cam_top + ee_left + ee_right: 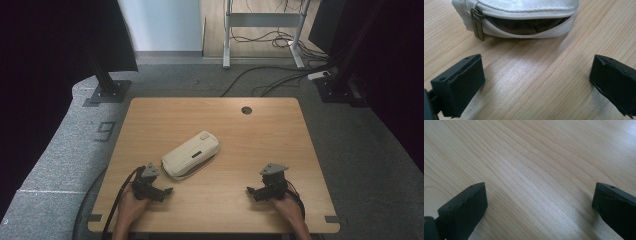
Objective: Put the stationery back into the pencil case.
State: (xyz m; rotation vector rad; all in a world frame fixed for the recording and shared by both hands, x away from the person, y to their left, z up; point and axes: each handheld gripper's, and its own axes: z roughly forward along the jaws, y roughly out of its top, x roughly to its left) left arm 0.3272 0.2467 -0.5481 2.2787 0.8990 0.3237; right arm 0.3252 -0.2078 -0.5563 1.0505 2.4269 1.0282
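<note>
Cream zip pouch [191, 154] lay mid-table, zip part-open, metal pull tab [477, 28] at near end. Left gripper [161, 190] just beside pouch, jaws spread, empty. Right gripper [253, 191] well apart, jaws spread. Advisable: approach tab squarely, pinch it alone, steady pouch body.

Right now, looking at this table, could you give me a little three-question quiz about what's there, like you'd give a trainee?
1. True or false: the zipper of the white pouch is partly open.
2. Which gripper is nearer the pouch: A) the left gripper, B) the right gripper?
3. In a few words: what lies between the right gripper's jaws in the right gripper view?

Key:
1. True; a dark gap shows along the pouch's side, beside the metal zipper pull.
2. A.
3. Nothing but the bare wooden table; the jaws stand wide apart.
</note>
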